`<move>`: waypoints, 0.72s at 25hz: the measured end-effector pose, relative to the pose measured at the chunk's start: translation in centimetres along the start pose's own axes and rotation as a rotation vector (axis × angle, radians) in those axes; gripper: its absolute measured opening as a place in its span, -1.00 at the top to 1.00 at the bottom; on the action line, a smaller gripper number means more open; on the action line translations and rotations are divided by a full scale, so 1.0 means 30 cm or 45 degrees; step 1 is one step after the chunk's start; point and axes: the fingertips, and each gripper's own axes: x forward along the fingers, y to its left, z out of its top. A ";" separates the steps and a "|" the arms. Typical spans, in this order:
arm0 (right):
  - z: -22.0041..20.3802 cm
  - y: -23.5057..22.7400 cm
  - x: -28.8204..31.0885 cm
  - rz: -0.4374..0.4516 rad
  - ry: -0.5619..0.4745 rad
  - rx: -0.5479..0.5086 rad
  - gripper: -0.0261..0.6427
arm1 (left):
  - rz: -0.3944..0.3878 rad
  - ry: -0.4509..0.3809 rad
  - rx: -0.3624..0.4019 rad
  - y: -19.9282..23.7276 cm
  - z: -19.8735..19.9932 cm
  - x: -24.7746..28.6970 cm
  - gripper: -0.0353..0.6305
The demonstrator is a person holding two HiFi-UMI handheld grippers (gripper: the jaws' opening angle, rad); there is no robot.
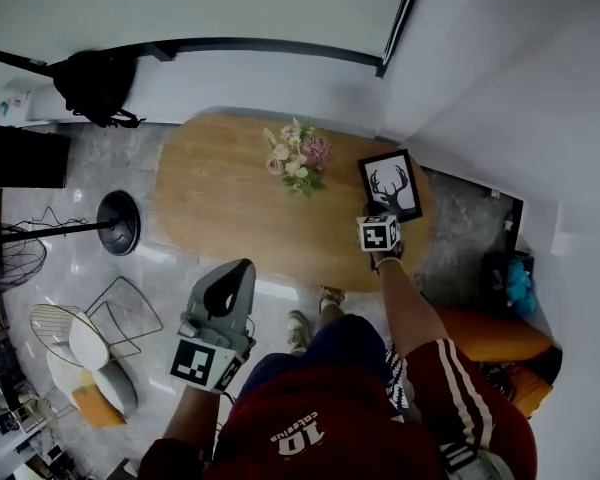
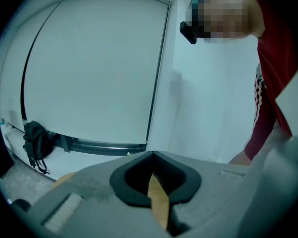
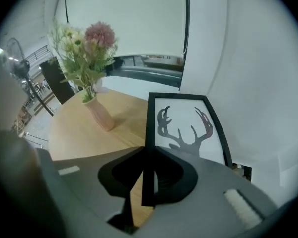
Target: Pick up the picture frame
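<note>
We hold one set of tongs in each hand. Our right gripper [image 1: 372,214] pinches the picture frame [image 1: 391,186]. In the right gripper view the two jaws of the right gripper [image 3: 148,153] press on the left side bar of the picture frame [image 3: 186,128], one on the front and one on the back. The frame is black. It has a white sheet inside with dark deer antlers on it. It stands up tall in the tongs, with the antlers the right way up.

The frame is at the right end of the wooden table [image 1: 215,213], close to the white wall. We cannot tell if its bottom edge touches the table, because the tongs hide it.

A pink vase [image 3: 100,112] with flowers [image 1: 298,160] stands on the table, to the left of the frame and apart from it.

Our left gripper [image 1: 242,268] is off the table, near our body, over the grey floor. In the left gripper view the jaws of the left gripper [image 2: 153,155] are pressed together at the tips. Nothing is between them. We only see a thin strip of the wood through the slit.

A black bag [image 1: 95,83] sits by the far wall. A fan [image 1: 10,253] stands on the floor at the left.
</note>
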 end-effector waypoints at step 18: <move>0.053 0.309 -1.007 -0.003 -0.415 0.050 0.73 | 0.078 -0.354 0.007 0.052 0.150 -0.685 0.90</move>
